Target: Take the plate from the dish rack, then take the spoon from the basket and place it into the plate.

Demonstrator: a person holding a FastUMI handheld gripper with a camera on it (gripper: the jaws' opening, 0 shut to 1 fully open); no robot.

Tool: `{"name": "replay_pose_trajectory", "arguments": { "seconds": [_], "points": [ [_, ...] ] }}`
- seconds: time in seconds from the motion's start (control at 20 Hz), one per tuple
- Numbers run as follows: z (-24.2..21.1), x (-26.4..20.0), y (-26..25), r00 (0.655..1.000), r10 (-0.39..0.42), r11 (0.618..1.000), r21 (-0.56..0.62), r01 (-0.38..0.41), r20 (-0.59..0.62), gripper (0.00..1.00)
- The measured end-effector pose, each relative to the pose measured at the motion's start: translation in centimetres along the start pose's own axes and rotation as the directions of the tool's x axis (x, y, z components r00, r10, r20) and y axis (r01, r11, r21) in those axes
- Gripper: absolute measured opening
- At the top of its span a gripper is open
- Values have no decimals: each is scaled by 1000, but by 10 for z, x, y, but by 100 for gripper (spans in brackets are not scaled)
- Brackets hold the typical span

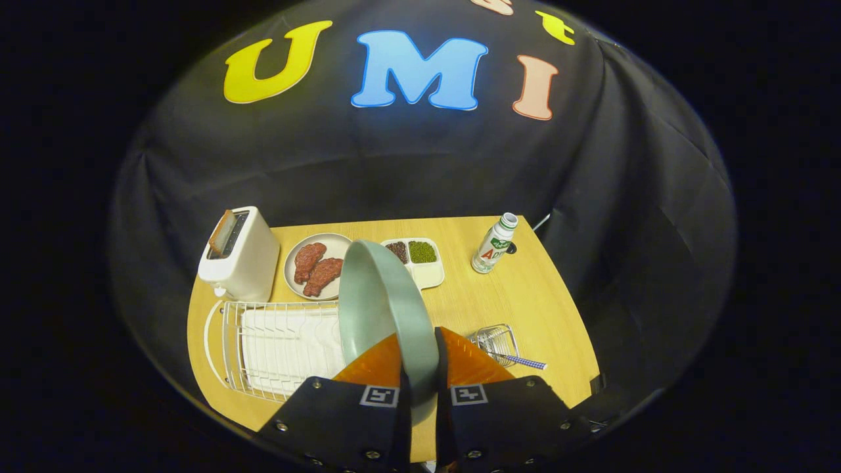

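A pale green plate (384, 309) stands on edge between my two orange fingers (371, 364), lifted above the table. My gripper (420, 371) is shut on its lower rim. The white wire dish rack (276, 351) lies to the left of the plate, with nothing in its slots. To the right of the fingers sits a small wire basket (494, 341) with a spoon in it; the spoon's blue checked handle (523, 360) sticks out to the right.
At the back of the wooden table (525, 309) stand a white toaster (240, 255) with a slice in it, a plate of meat pieces (315, 266), a divided tray of beans (417, 261) and a small white bottle (495, 243).
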State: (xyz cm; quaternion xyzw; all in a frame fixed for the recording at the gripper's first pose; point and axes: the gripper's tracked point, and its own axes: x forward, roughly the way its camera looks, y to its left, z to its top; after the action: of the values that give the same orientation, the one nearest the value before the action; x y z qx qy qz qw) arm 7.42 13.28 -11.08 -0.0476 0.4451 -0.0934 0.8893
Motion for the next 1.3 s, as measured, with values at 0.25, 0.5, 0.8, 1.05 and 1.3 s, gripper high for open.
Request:
{"name": "replay_pose_trajectory", "arguments": {
  "seconds": [0.25,0.5,0.8,1.05,1.3],
  "points": [
    [-23,-18,-41,995,93,995,25,-92,-32,15],
    [-59,-25,-82,983,172,984,64,-168,-65,14],
    [-114,-18,-115,956,253,967,77,-243,-151,14],
    [-153,-3,-127,927,329,944,50,-326,-181,15],
    [-209,19,-121,875,440,897,54,-439,-200,14]
  ]
}}
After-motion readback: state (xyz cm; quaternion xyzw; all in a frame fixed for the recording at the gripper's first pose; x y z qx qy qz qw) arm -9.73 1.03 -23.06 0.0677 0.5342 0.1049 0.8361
